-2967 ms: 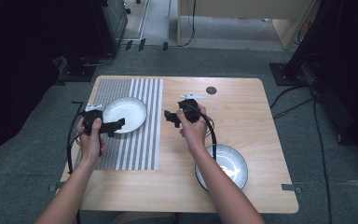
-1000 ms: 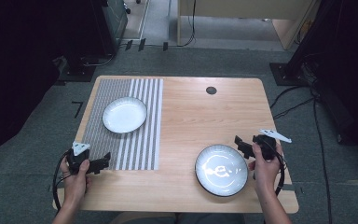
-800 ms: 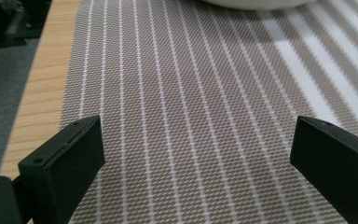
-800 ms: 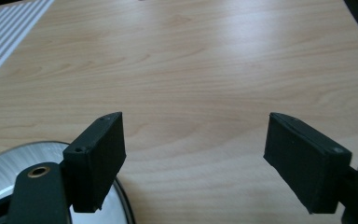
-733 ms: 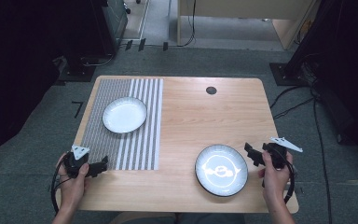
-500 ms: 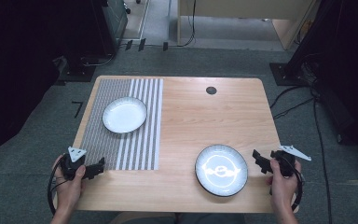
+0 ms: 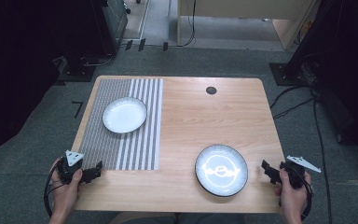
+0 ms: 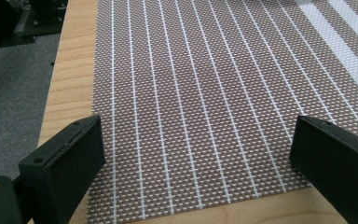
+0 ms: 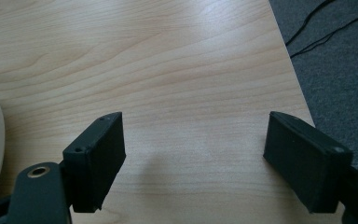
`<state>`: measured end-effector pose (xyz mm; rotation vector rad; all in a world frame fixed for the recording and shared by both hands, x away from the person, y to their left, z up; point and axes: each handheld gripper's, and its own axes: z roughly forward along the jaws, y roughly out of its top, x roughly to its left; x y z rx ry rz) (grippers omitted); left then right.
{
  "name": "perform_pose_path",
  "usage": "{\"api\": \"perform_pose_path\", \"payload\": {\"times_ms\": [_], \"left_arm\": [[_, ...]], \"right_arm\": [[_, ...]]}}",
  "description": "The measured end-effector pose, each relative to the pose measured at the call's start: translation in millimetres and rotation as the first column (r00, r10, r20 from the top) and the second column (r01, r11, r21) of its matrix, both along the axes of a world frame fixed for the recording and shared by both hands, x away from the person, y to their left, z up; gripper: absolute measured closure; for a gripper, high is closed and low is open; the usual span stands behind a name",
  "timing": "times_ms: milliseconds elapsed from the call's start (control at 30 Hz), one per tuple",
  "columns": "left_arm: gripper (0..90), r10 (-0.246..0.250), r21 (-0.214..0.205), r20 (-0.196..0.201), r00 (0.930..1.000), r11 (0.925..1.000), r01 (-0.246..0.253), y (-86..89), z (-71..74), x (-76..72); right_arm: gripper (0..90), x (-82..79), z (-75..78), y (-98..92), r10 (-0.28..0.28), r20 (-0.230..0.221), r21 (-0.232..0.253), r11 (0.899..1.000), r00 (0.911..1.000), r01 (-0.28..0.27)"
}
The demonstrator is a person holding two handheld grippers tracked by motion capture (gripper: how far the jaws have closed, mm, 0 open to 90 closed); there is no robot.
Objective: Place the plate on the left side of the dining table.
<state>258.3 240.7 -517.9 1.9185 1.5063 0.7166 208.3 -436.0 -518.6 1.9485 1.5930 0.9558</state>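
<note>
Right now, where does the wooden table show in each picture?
High view: the table lies mid-picture.
Left gripper view: its edge runs left of the striped mat.
Right gripper view: its bare wood spreads beyond the fingers.
Shared landmark: the grey floor beside the table.

table (image 7: 205,116): smooth wood; placemat (image 8: 205,93): woven, matt; plates (image 7: 221,169): glossy

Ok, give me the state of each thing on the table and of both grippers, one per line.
Left gripper: open, empty, at the placemat's near edge.
Right gripper: open, empty, at the table's right edge.
White plate: empty, on the striped placemat.
Dark-rimmed plate: empty, on bare table.
</note>
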Motion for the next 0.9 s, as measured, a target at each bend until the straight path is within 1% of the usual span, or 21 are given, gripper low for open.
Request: {"api": "perform_pose_path", "payload": {"times_ms": [33, 100, 133, 167, 233, 333, 433, 500, 567, 767, 900], "left_arm": [[2.8, -0.002, -0.008, -0.005, 1.0, 1.0, 0.002, 0.8, -0.1, 0.2], [2.8, -0.007, -0.027, -0.018, 0.9998, 0.9996, 0.006, 2.7, -0.3, 1.2], [3.3, -0.008, -0.043, -0.026, 0.9996, 0.9991, 0.007, 4.1, -0.5, 1.8], [3.4, -0.007, -0.047, -0.03, 0.9995, 0.9989, 0.006, 4.8, -0.4, 2.1], [3.3, -0.008, -0.045, -0.029, 0.9995, 0.999, 0.006, 4.5, -0.5, 2.1], [3.3, -0.008, -0.045, -0.03, 0.9995, 0.9989, 0.006, 4.6, -0.5, 2.1], [3.3, -0.008, -0.045, -0.03, 0.9995, 0.9989, 0.006, 4.6, -0.5, 2.2], [3.3, -0.008, -0.046, -0.03, 0.9995, 0.9989, 0.006, 4.6, -0.6, 2.2], [3.3, -0.008, -0.045, -0.03, 0.9995, 0.9989, 0.007, 4.7, -0.5, 2.2], [3.3, -0.008, -0.046, -0.03, 0.9995, 0.9989, 0.006, 4.7, -0.6, 2.2], [3.3, -0.008, -0.046, -0.03, 0.9995, 0.9989, 0.007, 4.7, -0.5, 2.2]], "right_arm": [[20.0, -0.7, -0.7, 0.4, 0.003, 0.007, -0.009, 1.0, 1.0, -0.002], [19.6, -1.2, -1.3, 2.7, 0.006, 0.006, -0.027, 1.0, 1.0, -0.006], [19.3, -1.6, -2.2, 4.2, 0.011, 0.008, -0.047, 0.999, 0.9999, -0.011], [19.1, -2.0, -3.2, 6.0, 0.014, 0.013, -0.067, 0.998, 0.9998, -0.013], [18.3, -3.2, -5.2, 9.8, 0.013, 0.025, -0.094, 0.996, 0.9996, -0.011], [16.8, -3.1, -5.5, 12.5, 0.021, 0.019, -0.111, 0.994, 0.9996, -0.019], [16.4, -3.2, -5.6, 12.5, 0.021, 0.021, -0.103, 0.995, 0.9996, -0.019], [16.0, -3.6, -5.5, 12.9, 0.022, 0.019, -0.105, 0.994, 0.9996, -0.02], [15.1, -2.9, -5.8, 14.9, 0.029, 0.012, -0.123, 0.992, 0.9995, -0.027], [14.1, -0.4, -6.6, 22.6, 0.039, -0.02, -0.204, 0.978, 0.9991, -0.042], [14.1, -0.4, -6.6, 22.5, 0.039, -0.02, -0.203, 0.978, 0.999, -0.042]]}}
